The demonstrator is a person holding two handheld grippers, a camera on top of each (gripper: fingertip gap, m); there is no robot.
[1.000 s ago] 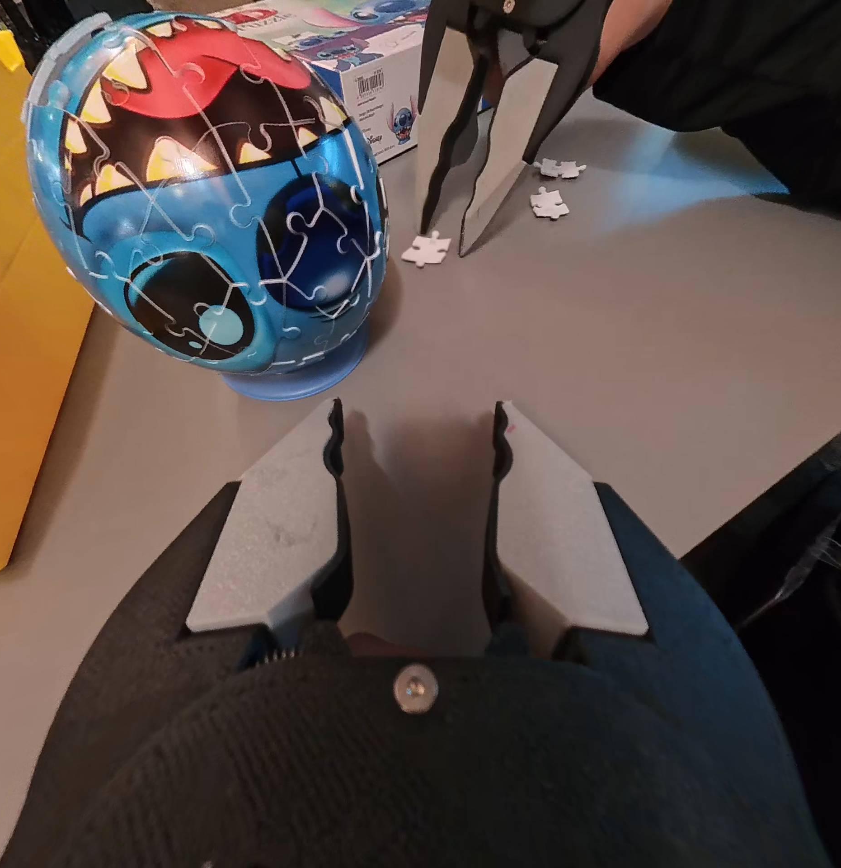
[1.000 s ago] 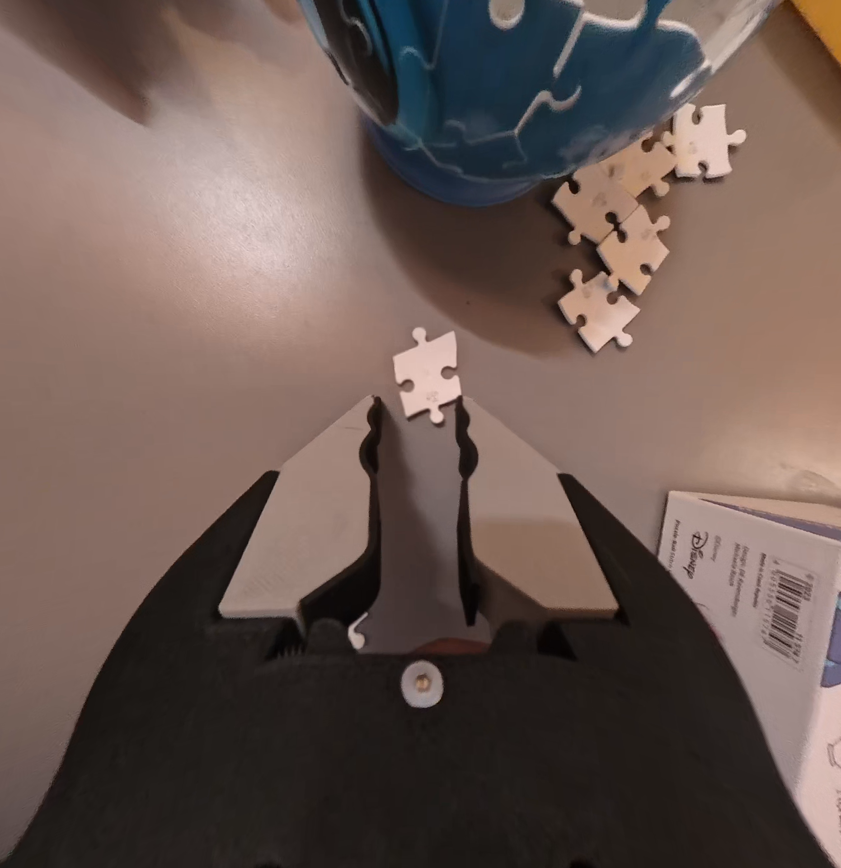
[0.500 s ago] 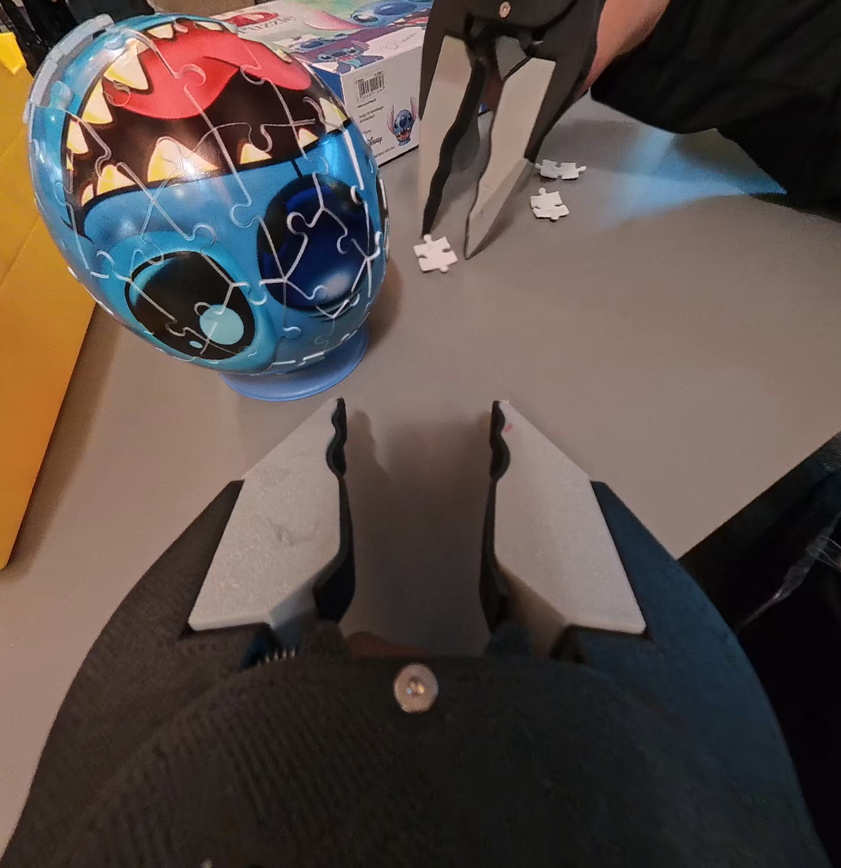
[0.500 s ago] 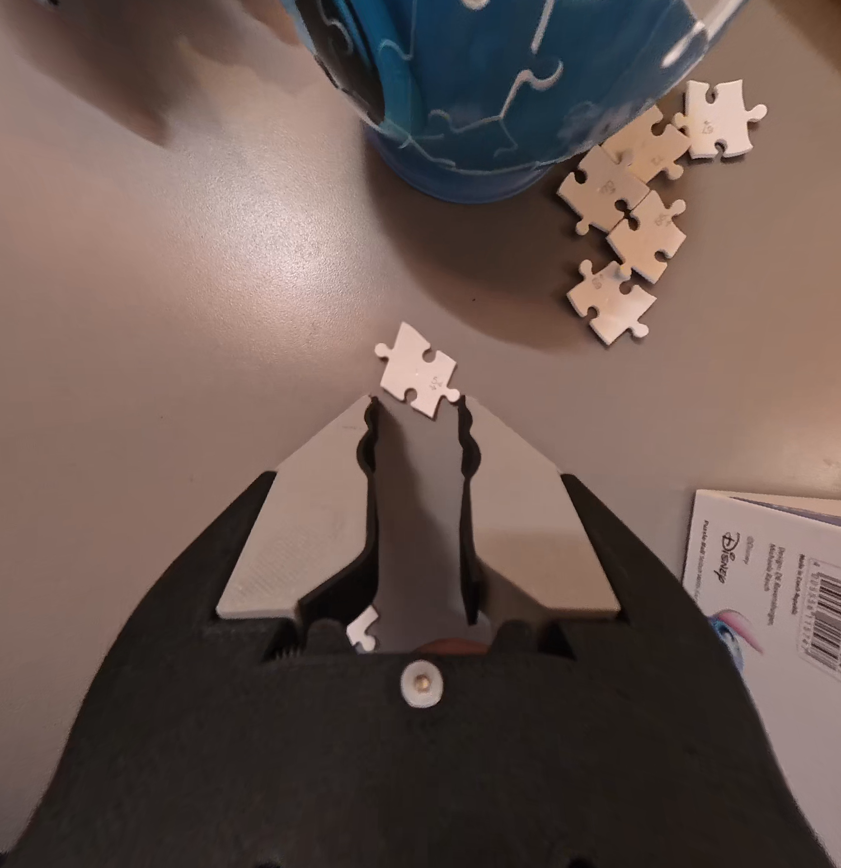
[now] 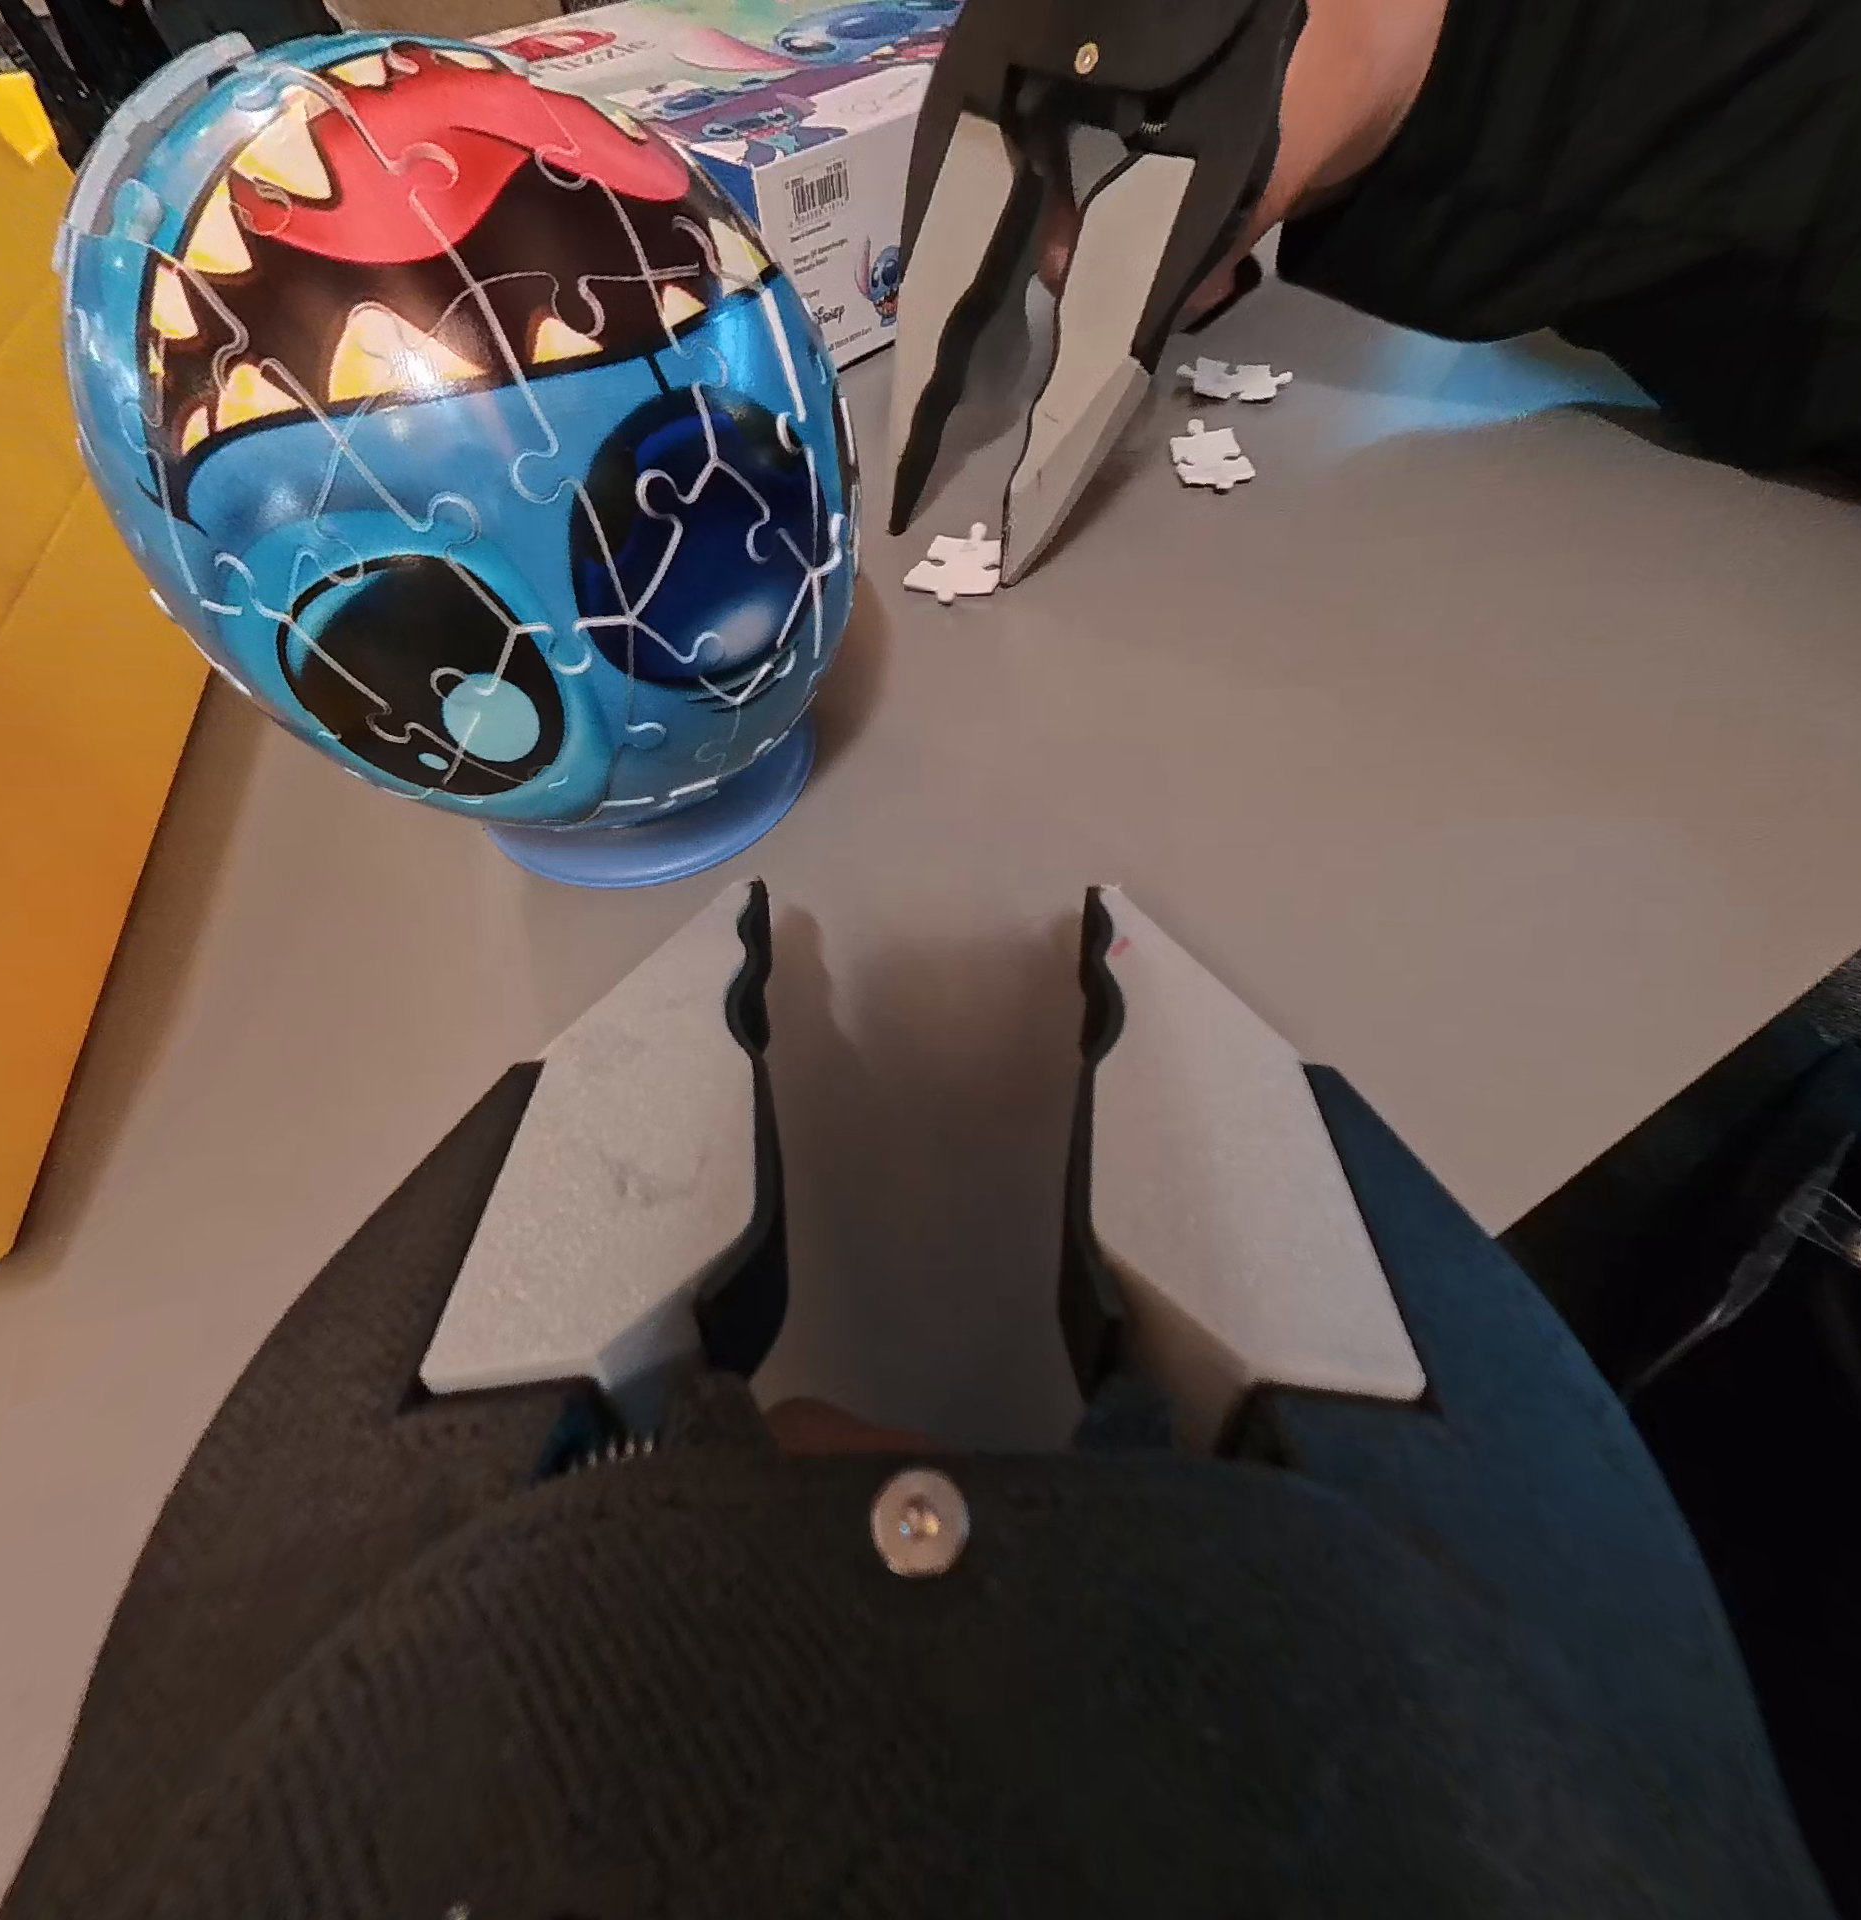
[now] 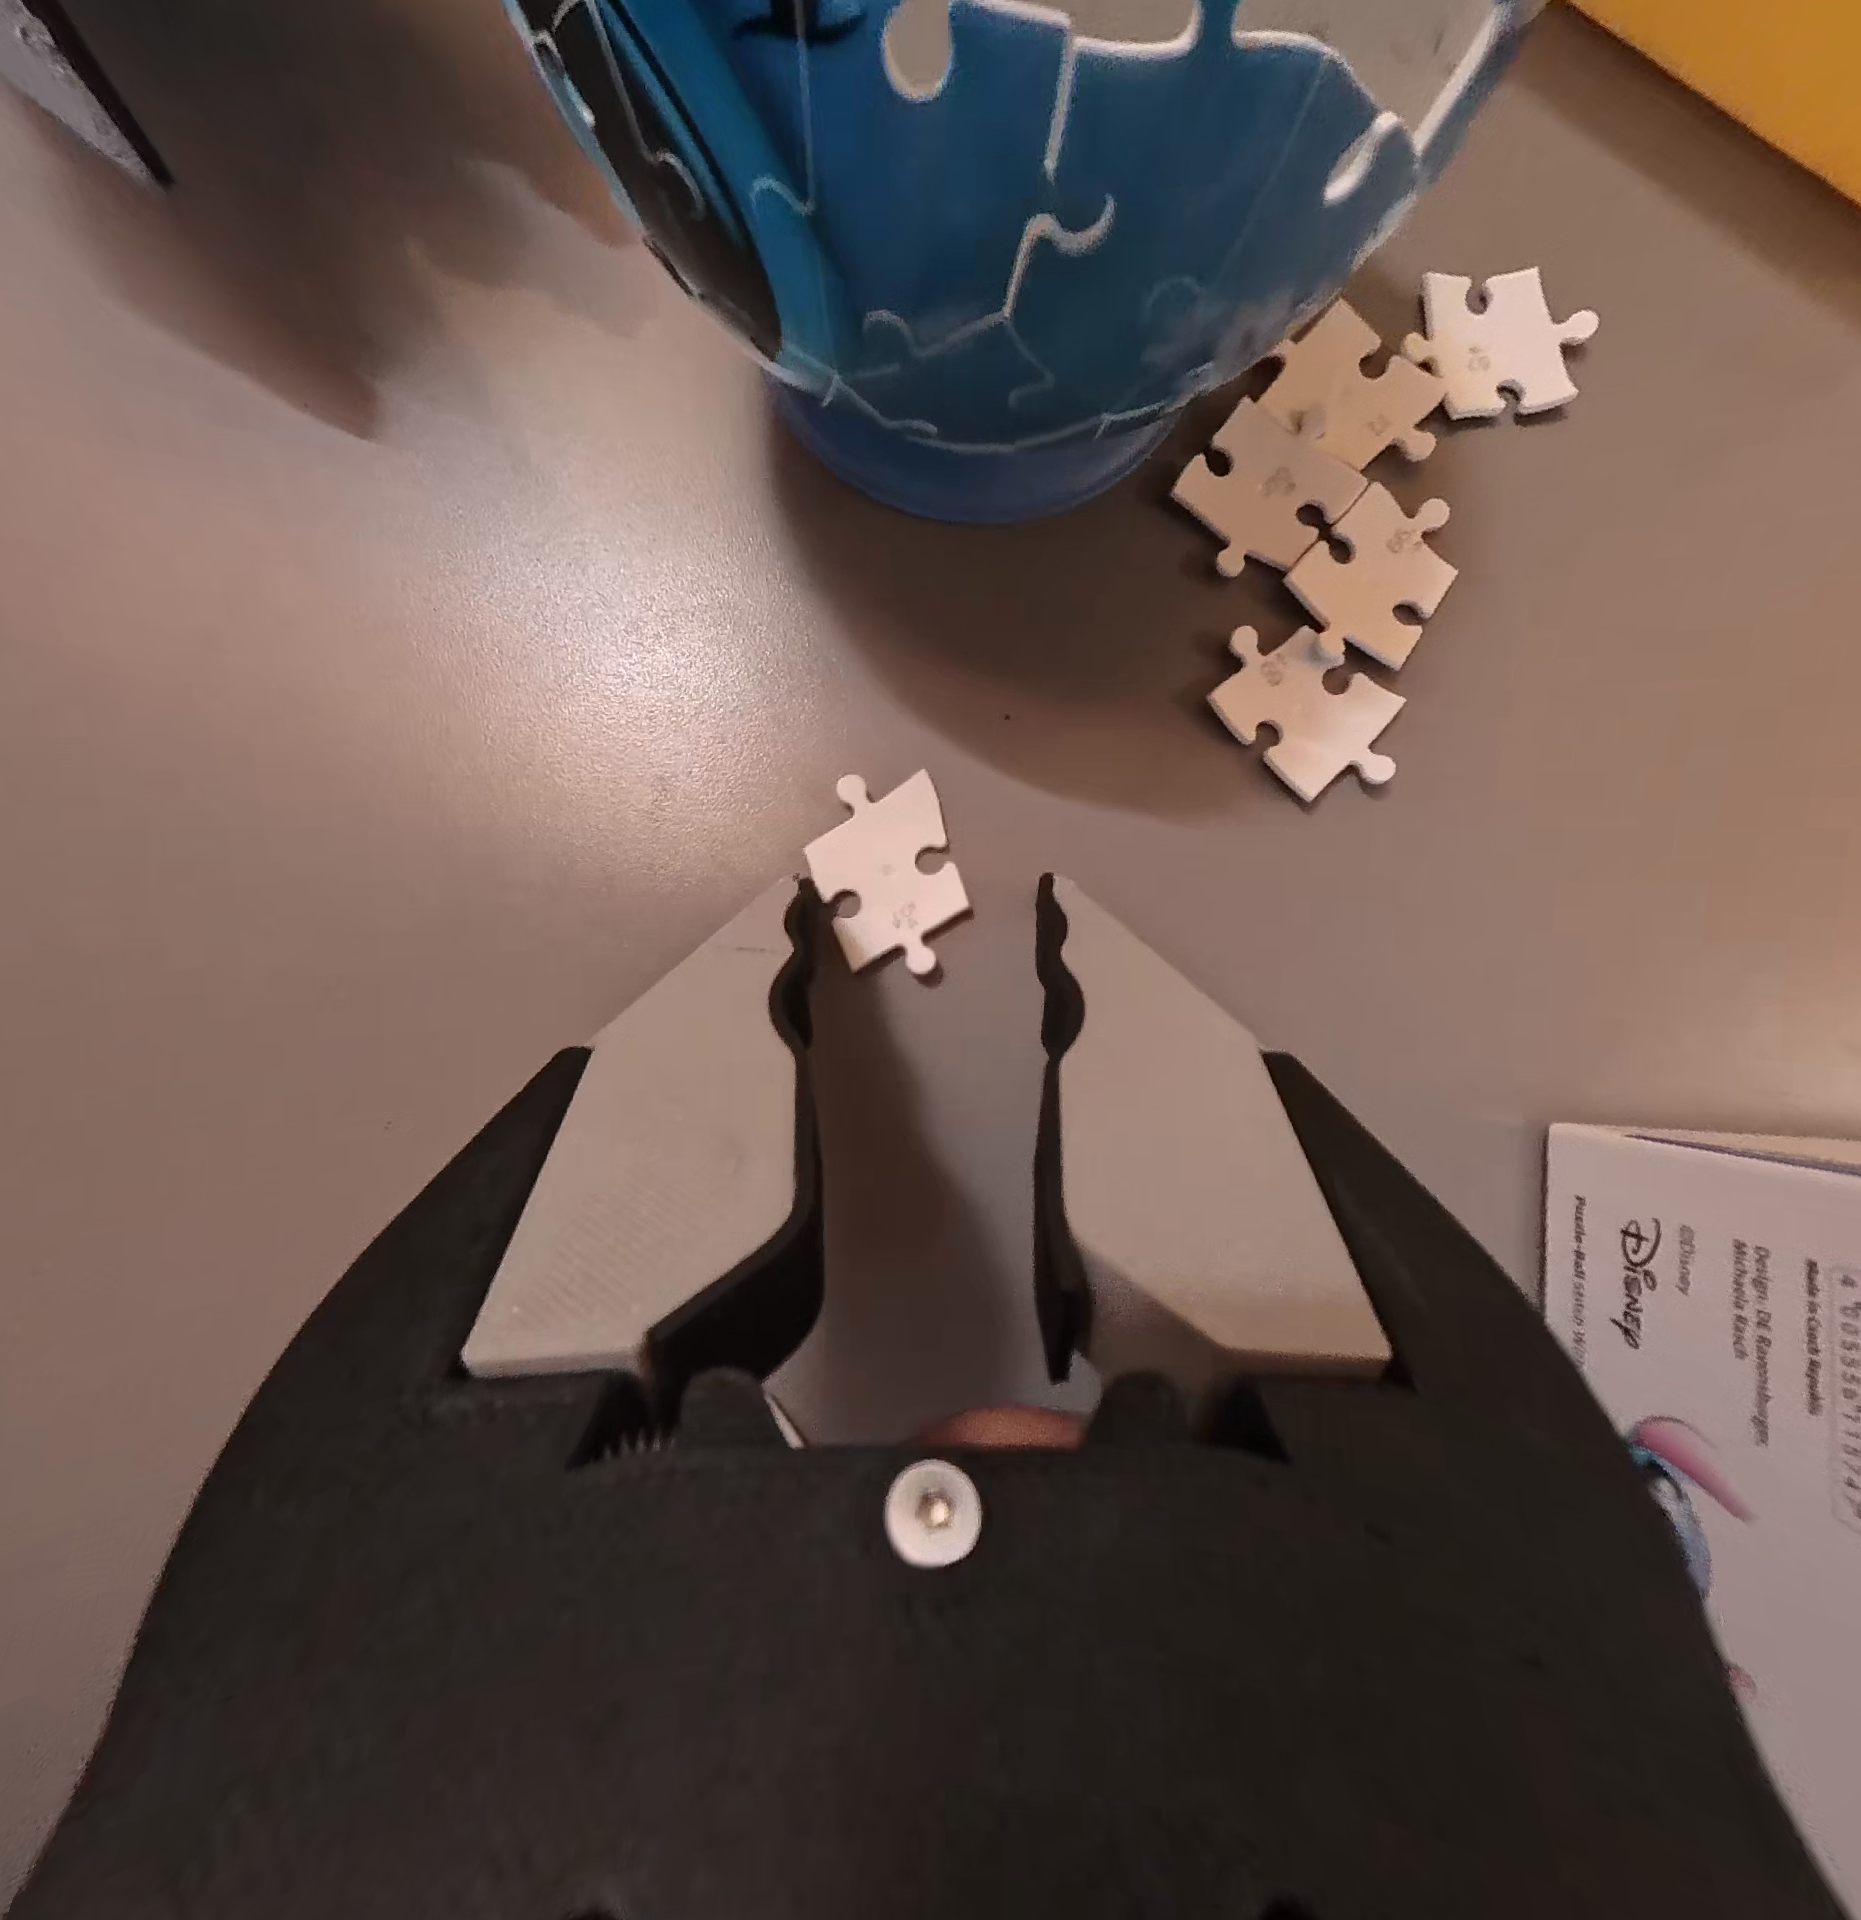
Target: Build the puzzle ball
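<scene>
Grey desk [image 5: 1373, 831] carries everything, with a yellow bin [image 5: 43, 727] along one side and a printed puzzle box [image 5: 812, 239] toward the far edge. On it the puzzle ball [image 5: 438, 447] sits on its blue ring stand [image 5: 666, 842], tilted so its painted mouth faces up and its eye faces the left gripper [image 5: 926, 914], which hovers over bare desk with fingers spread wide and empty.

Compared with half a second ago, the right gripper [image 6: 921, 894] has opened wider: its fingers now stand clearly apart, where before they were narrow. The loose white puzzle piece [image 6: 890, 873] has also turned; its single top knob now points toward the ball, its long axis running from that knob back toward the gripper, slightly slanted. It lies flat, blank side up, touching the inner tip of the left-hand finger [image 6: 697, 1091] and apart from the other.

Five more white pieces [image 6: 1341, 520] cluster just beside the stand. Two further pieces [image 5: 1217, 416] lie behind the right gripper in the left wrist view.
</scene>
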